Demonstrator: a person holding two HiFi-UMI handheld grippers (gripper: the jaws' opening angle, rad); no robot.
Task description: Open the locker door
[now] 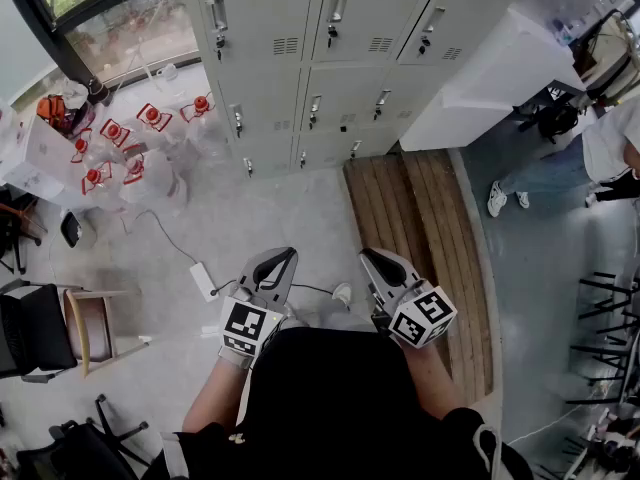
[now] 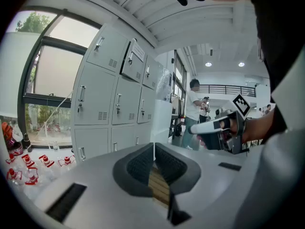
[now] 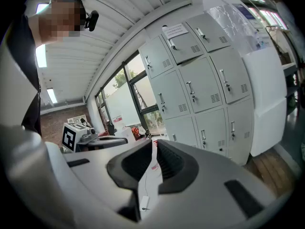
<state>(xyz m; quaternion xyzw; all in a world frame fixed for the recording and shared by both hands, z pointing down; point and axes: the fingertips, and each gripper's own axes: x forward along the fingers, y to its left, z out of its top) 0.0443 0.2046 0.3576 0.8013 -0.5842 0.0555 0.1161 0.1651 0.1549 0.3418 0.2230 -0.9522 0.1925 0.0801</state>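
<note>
A bank of grey lockers (image 1: 320, 58) stands ahead across the floor, three columns wide, each door with a small handle. All doors look shut in the head view. In both gripper views one upper door (image 2: 132, 61) (image 3: 177, 42) carries a paper label and seems to stand slightly proud. My left gripper (image 1: 277, 261) (image 2: 153, 149) is held low in front of the person's body, well short of the lockers, jaws shut on nothing. My right gripper (image 1: 375, 260) (image 3: 154, 147) sits beside it, also shut and empty.
Several clear water bottles with red caps (image 1: 130, 148) crowd the floor left of the lockers. A wooden platform (image 1: 420, 238) and a white cabinet (image 1: 490, 78) lie to the right. A power strip (image 1: 203, 280), a chair (image 1: 60, 333), and a person (image 1: 600, 158) are nearby.
</note>
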